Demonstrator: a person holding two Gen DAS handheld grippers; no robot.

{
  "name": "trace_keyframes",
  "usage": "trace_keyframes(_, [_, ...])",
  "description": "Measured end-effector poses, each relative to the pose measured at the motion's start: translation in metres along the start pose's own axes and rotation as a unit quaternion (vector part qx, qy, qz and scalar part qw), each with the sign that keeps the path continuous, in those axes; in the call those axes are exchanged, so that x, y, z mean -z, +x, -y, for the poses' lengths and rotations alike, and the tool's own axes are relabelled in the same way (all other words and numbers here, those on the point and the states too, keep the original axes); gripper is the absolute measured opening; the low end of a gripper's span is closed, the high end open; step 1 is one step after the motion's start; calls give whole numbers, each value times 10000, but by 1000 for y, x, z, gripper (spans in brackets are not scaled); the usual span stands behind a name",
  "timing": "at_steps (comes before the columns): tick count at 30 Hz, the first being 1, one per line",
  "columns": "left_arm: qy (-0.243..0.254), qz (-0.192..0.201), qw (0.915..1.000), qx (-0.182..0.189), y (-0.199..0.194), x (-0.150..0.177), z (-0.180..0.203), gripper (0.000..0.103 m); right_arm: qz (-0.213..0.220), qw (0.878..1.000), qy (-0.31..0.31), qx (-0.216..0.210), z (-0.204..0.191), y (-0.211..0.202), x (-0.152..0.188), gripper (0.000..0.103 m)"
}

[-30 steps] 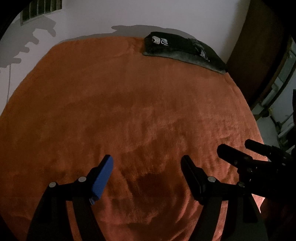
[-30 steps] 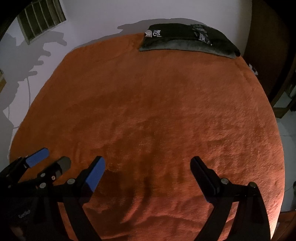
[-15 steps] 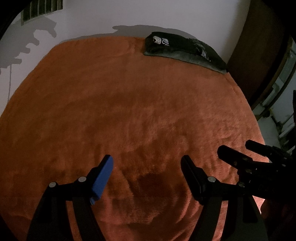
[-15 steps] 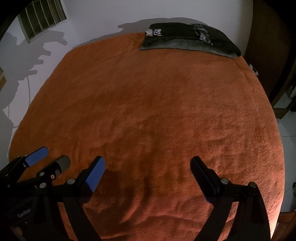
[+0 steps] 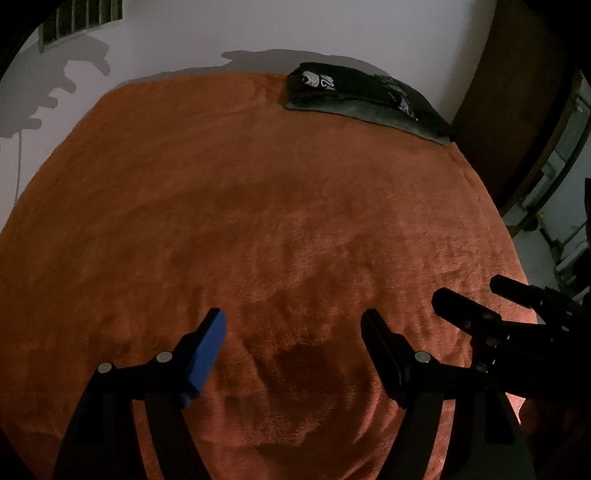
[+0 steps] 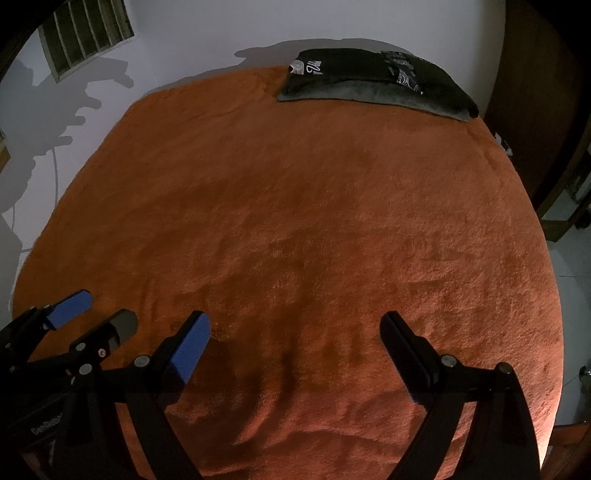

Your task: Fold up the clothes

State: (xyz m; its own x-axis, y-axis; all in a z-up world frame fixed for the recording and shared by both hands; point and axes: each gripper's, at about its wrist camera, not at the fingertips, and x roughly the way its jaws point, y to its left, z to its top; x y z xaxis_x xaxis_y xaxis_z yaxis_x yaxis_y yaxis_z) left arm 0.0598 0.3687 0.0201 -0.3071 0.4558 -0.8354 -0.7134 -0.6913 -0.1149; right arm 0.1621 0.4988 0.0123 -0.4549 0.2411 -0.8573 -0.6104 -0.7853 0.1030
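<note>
A stack of folded dark clothes (image 5: pixel 365 98) (image 6: pixel 376 83), black with white print over a grey piece, lies at the far edge of the orange blanket (image 5: pixel 258 221) (image 6: pixel 295 221), against the wall. My left gripper (image 5: pixel 293 328) hangs open over the near part of the blanket, nothing between its fingers. My right gripper (image 6: pixel 295 328) is open too and holds nothing. Each gripper shows in the other's view: the right gripper (image 5: pixel 480 299) at the lower right, the left gripper (image 6: pixel 99 310) at the lower left, side by side.
The fuzzy orange blanket covers the whole bed. A white wall (image 6: pixel 221 29) with a vent grille (image 6: pixel 85 37) backs it. A dark wooden door or wardrobe (image 5: pixel 517 92) stands on the right, with pale floor (image 6: pixel 569 266) beyond the bed's right edge.
Both grippers stay open and almost still; the views shift only slightly.
</note>
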Motion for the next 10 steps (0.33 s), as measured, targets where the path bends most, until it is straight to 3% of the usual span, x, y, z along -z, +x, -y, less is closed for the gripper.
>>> trace_keyframes(10, [124, 37, 9999, -53, -2, 0, 7, 76, 86, 9998, -74, 146, -2, -1, 0, 93])
